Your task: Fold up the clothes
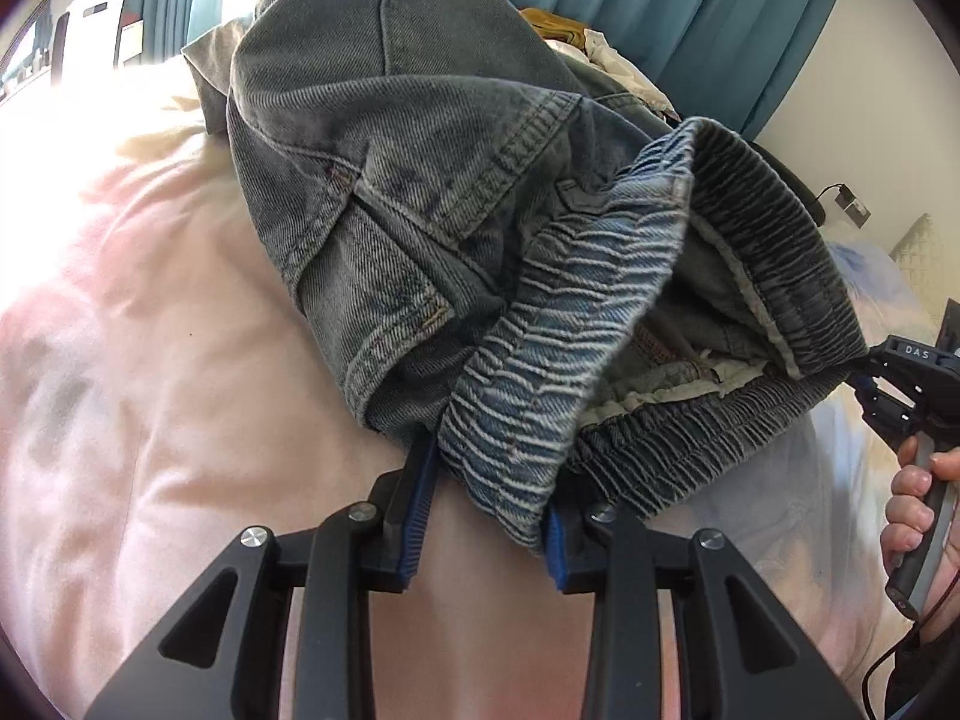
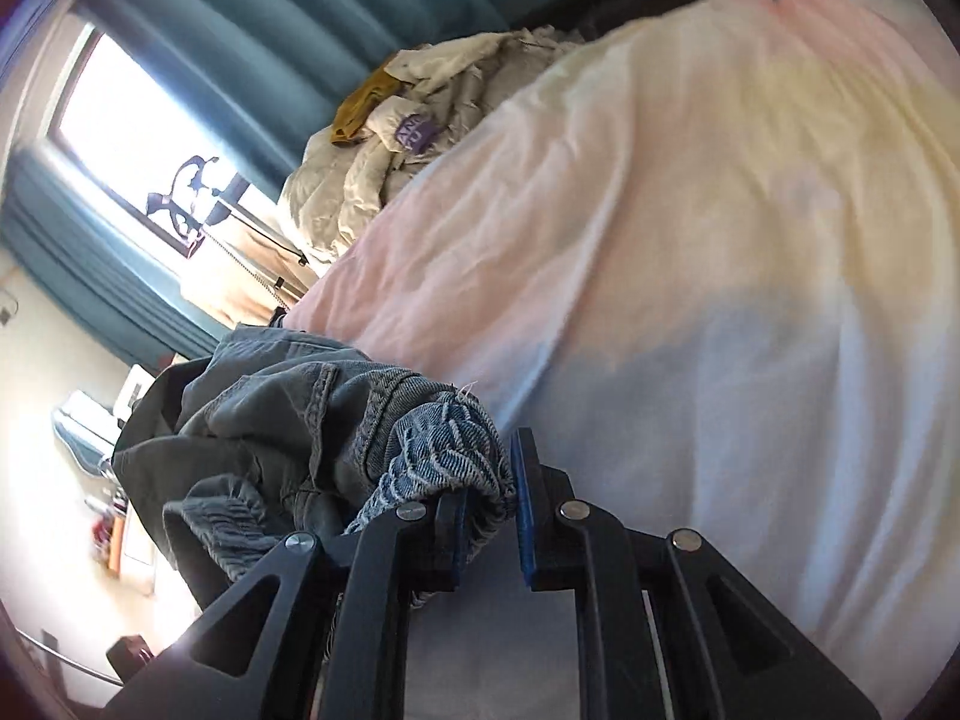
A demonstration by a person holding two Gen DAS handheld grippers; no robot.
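Both tongs pinch the jeans waistband — clothes pile beyond, on bed.

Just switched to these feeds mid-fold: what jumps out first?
The grey-blue jeans fill the left wrist view, lifted over the pale pink bedsheet, their elastic waistband clamped in the left gripper. A heap of unfolded clothes sits beside the teal curtains.

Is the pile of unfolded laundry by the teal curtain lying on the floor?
No: the laundry pile sits on the far edge of the bed, below the curtain.
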